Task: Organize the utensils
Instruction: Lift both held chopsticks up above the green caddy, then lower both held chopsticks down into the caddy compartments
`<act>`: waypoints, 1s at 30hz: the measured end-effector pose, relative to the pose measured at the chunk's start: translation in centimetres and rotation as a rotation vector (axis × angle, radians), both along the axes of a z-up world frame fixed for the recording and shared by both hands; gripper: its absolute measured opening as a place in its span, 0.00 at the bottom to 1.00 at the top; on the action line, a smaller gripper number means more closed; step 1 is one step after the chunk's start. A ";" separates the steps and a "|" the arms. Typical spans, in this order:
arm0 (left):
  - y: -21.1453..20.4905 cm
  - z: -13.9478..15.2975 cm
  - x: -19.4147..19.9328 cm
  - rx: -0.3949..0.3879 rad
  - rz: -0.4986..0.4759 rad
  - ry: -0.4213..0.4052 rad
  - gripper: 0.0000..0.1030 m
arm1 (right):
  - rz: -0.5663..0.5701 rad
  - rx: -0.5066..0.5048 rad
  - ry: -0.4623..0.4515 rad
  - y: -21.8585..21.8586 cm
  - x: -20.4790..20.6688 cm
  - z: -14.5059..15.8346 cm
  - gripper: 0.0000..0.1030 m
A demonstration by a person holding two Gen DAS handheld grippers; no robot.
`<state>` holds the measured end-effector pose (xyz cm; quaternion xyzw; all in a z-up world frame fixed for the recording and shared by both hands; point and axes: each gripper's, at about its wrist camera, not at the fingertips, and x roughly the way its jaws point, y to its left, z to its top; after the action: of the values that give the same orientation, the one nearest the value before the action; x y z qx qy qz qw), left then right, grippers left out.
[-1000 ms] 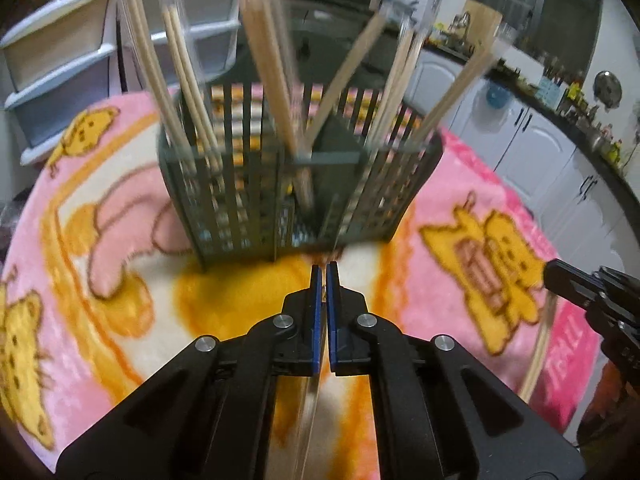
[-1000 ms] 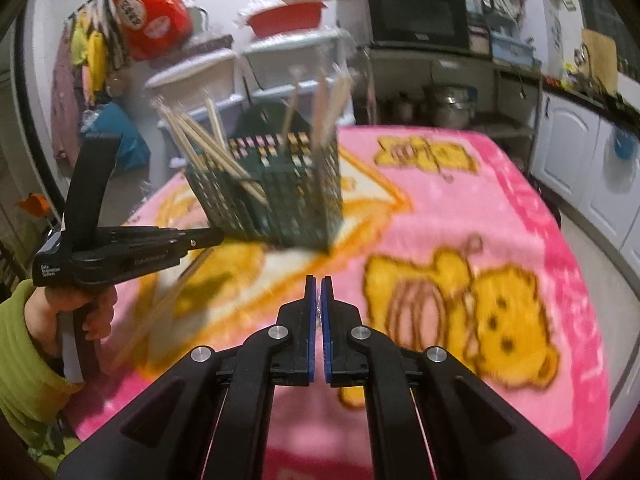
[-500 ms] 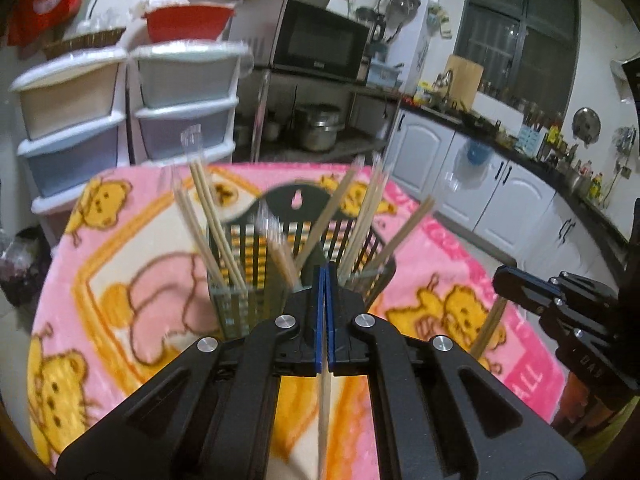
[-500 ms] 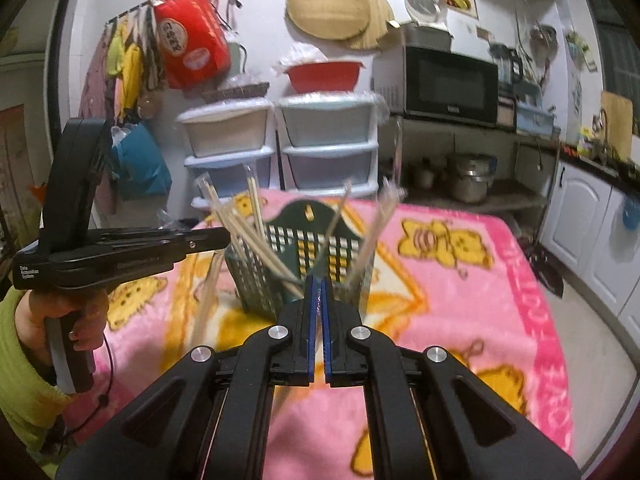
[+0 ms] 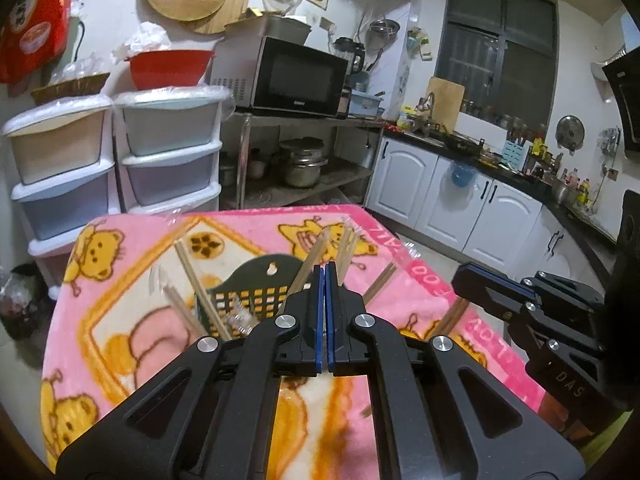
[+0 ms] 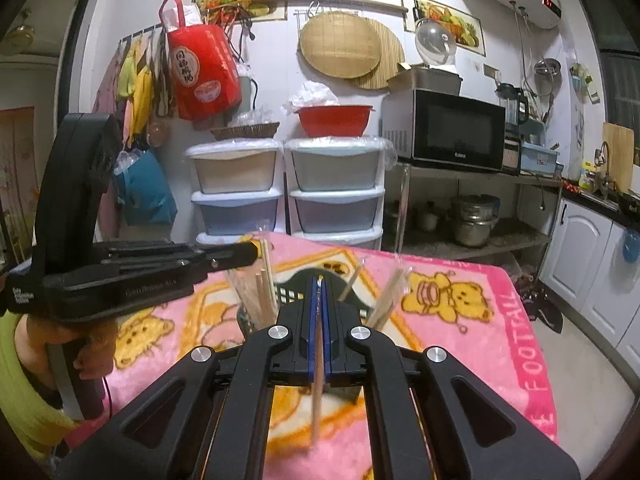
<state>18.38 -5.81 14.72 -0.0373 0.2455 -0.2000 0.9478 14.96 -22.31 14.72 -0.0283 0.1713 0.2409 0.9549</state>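
Observation:
A dark green slotted basket (image 5: pixel 240 296) (image 6: pixel 296 286) stands on the pink blanket, with several wrapped wooden chopsticks (image 5: pixel 192 280) leaning in it. My left gripper (image 5: pixel 324 280) is shut, raised above and in front of the basket. In the right wrist view its tip (image 6: pixel 250 254) has a chopstick (image 6: pixel 268 276) hanging under it. My right gripper (image 6: pixel 320 284) is shut on a chopstick (image 6: pixel 316 400) that hangs down between the pads. The left wrist view shows the right gripper (image 5: pixel 460 276) at the right, with its stick (image 5: pixel 450 318) below.
A pink cartoon-bear blanket (image 5: pixel 120 280) covers the table. Beyond the far edge stand stacked plastic drawers (image 5: pixel 168 152), a metal rack with a microwave (image 5: pixel 296 76) and white cabinets (image 5: pixel 480 204). A hand in a yellow-green sleeve (image 6: pixel 92 356) holds the left gripper.
Both grippers have risen and tipped upward, each with a chopstick. The basket has dropped lower and grown smaller in both views, and the kitchen wall has come into sight.

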 end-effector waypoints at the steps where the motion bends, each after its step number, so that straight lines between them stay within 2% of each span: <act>1: -0.1 0.1 0.0 0.000 -0.002 -0.004 0.00 | 0.002 0.004 -0.005 0.0 0.0 0.3 0.03; 8: -0.5 1.6 0.5 -0.012 -0.003 -0.033 0.00 | 0.002 0.018 -0.051 -0.1 0.5 2.2 0.03; 19: -0.8 5.5 1.6 -0.029 0.014 -0.116 0.00 | -0.011 0.039 -0.161 0.4 2.3 6.8 0.03; 26: -0.5 7.2 3.1 -0.033 0.048 -0.144 0.00 | -0.016 0.049 -0.179 1.0 4.6 8.6 0.03; 30: -0.5 7.9 3.8 -0.036 0.061 -0.157 0.00 | -0.026 0.049 -0.175 1.0 5.7 8.7 0.03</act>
<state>22.19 -6.31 22.65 -0.0460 0.1656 -0.1778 0.9690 20.63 -21.29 23.37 -0.0236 0.0818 0.2291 0.9697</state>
